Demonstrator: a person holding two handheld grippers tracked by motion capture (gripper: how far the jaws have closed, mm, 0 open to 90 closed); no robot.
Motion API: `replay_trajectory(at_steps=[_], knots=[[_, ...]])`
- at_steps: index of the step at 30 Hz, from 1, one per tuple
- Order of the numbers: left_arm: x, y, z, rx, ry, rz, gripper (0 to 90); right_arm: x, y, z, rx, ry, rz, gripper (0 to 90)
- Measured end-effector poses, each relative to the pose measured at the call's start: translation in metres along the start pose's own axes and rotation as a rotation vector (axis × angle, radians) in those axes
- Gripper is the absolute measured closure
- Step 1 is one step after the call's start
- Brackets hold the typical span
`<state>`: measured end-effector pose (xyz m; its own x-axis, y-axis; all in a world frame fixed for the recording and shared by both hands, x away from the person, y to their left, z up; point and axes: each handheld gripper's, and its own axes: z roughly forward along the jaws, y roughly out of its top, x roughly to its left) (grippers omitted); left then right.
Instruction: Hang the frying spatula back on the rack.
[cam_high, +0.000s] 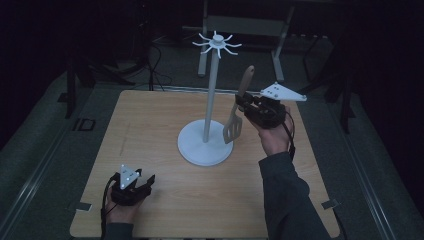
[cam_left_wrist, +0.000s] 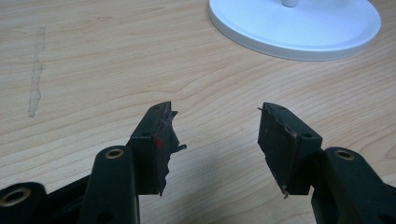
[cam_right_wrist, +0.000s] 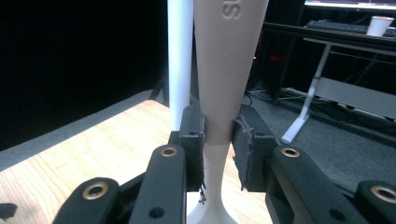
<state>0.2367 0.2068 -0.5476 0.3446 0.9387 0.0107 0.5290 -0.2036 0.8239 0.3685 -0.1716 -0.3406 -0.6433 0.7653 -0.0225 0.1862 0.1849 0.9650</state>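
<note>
The wooden counter (cam_high: 165, 200) takes up most of the high view, a pale rounded-corner board with dark floor around it. Near its middle stands the white stand (cam_high: 205, 145): a broad round base flat on the wood, a thin upright pole (cam_high: 212, 90), and a ring of short curved hooks (cam_high: 218, 42) at the top. In the left tool's view the edge of that base (cam_left_wrist: 299, 28) lies ahead on the wood.

The right tool (cam_high: 245, 106) is lifted off the counter just right of the pole, carried by a hand in a dark sleeve. It is clamped on a beige slotted spatula (cam_high: 239, 107), gripping the handle partway along. The spatula hangs nearly upright, tilted a little, with its slotted blade down, just above the rim of the base, and its handle end pointing up, well below the hooks. In the right tool's view the handle (cam_right_wrist: 224, 70) sits pinched between the two black pads, with the white pole (cam_right_wrist: 180, 60) close beside it.

The left tool (cam_high: 145, 181) rests low at the near left of the counter, well apart from the stand. Its jaws stand wide with nothing between them, only bare wood beneath.
</note>
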Motion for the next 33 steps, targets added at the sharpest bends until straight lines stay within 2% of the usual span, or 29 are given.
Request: replay_trajectory(at_steps=[6,13,19,33], knots=[[0.0,0.0,0.0,0.0,-0.001,0.0,45.4,-0.003,0.006,0.002,-0.012,0.029,0.017,74.6],[0.0,0.0,0.001,0.002,-0.001,0.002,45.4,-0.008,0.015,0.005,-0.001,0.055,0.026,74.5],[0.0,0.0,0.001,0.0,-0.001,-0.001,45.4,-0.011,0.021,0.01,0.019,0.059,0.022,74.5],[0.002,0.0,0.0,-0.005,0.001,-0.008,45.4,-0.003,0.029,0.024,0.049,0.09,0.004,74.5]])
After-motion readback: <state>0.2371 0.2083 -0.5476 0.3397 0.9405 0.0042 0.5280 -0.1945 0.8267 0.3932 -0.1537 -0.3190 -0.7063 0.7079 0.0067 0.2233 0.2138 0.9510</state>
